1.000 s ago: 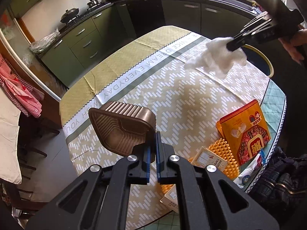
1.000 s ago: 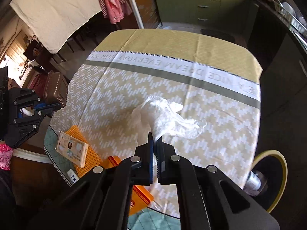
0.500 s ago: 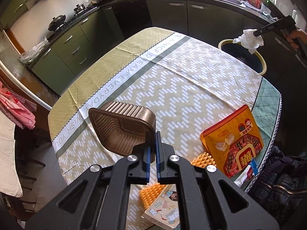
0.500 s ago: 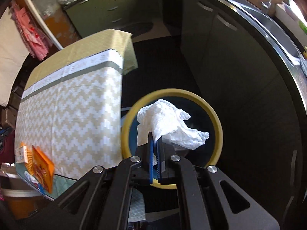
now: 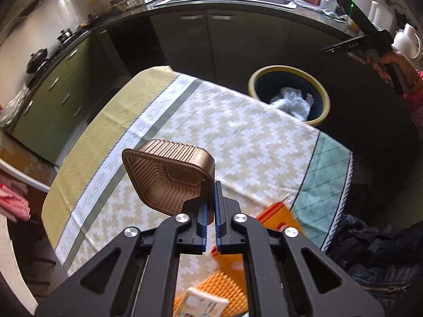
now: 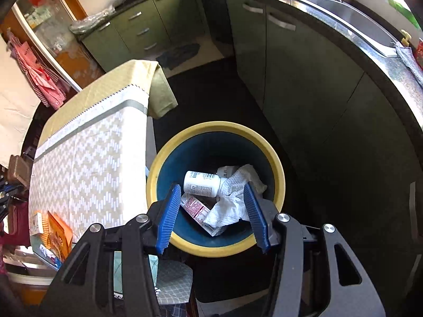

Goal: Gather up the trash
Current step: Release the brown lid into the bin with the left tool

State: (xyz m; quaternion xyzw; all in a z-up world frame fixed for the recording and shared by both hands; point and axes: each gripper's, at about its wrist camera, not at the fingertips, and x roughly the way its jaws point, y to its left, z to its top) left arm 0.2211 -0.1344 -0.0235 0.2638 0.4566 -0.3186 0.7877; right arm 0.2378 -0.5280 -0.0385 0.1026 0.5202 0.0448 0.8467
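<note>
Left wrist view: table edge hides part of the bin (image 5: 321,111); left hand-held gripper (image 5: 210,206) clamps brown tray (image 5: 164,182).

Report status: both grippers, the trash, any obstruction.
Right gripper open over bin, jaws just opened; tissue inside. Left gripper shut on brown tray. Nothing in the way.

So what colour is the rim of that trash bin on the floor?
Yellow, around a dark blue inside; the trash bin shows best in the right wrist view.
</note>
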